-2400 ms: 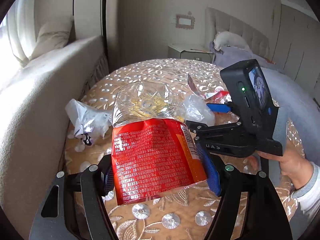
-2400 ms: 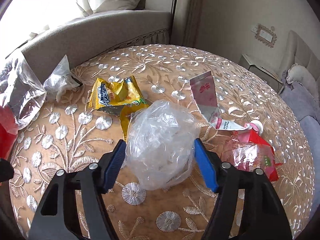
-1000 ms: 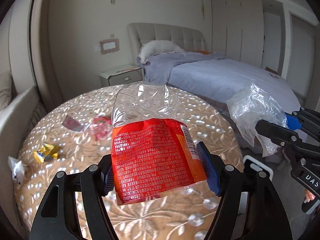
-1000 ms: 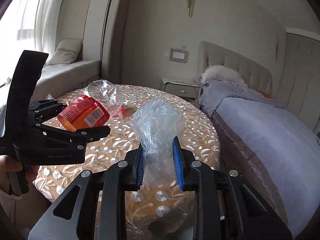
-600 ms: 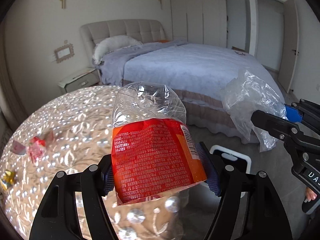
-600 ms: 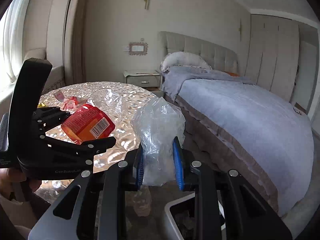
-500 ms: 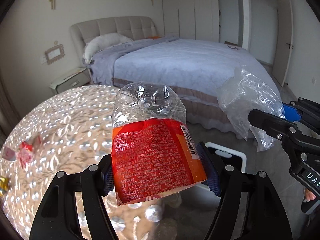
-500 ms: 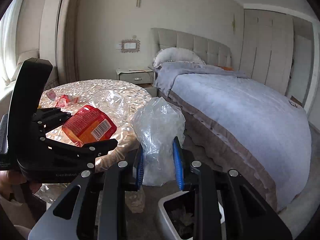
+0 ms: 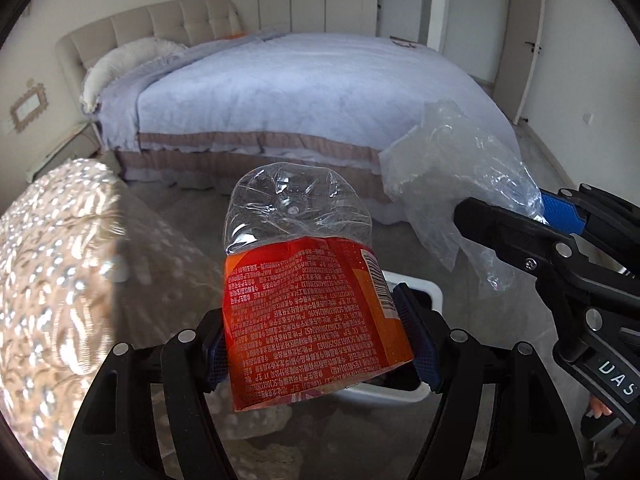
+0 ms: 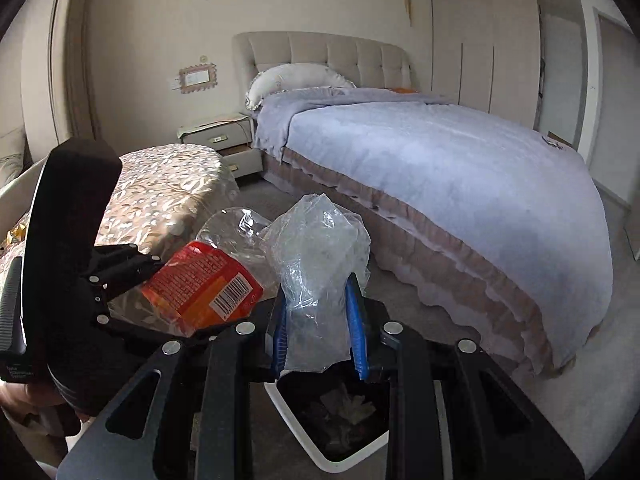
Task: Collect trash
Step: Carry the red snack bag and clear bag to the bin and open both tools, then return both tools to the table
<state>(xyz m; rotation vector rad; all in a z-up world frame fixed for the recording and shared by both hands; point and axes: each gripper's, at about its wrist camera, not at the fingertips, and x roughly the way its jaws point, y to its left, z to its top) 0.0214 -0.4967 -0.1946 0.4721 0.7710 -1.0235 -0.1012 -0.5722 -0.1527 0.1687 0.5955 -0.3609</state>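
My left gripper (image 9: 320,340) is shut on a crushed clear plastic bottle with a red-orange label (image 9: 308,312), held in the air above a white-rimmed trash bin (image 9: 430,294). The bottle also shows in the right wrist view (image 10: 204,284). My right gripper (image 10: 318,328) is shut on a crumpled clear plastic bag (image 10: 316,264), directly above the bin (image 10: 296,428), which holds some trash. In the left wrist view the bag (image 9: 452,200) and right gripper (image 9: 560,236) are at the right.
A bed with a lilac cover (image 10: 440,168) stands beyond the bin. The round table with a gold patterned cloth (image 9: 48,280) is at the left, with a yellow wrapper at its edge (image 10: 16,234). A nightstand (image 10: 220,136) sits by the headboard.
Both grippers have swung away from the table towards the bed and floor, carrying the bottle and the bag. The bin now lies right below them.
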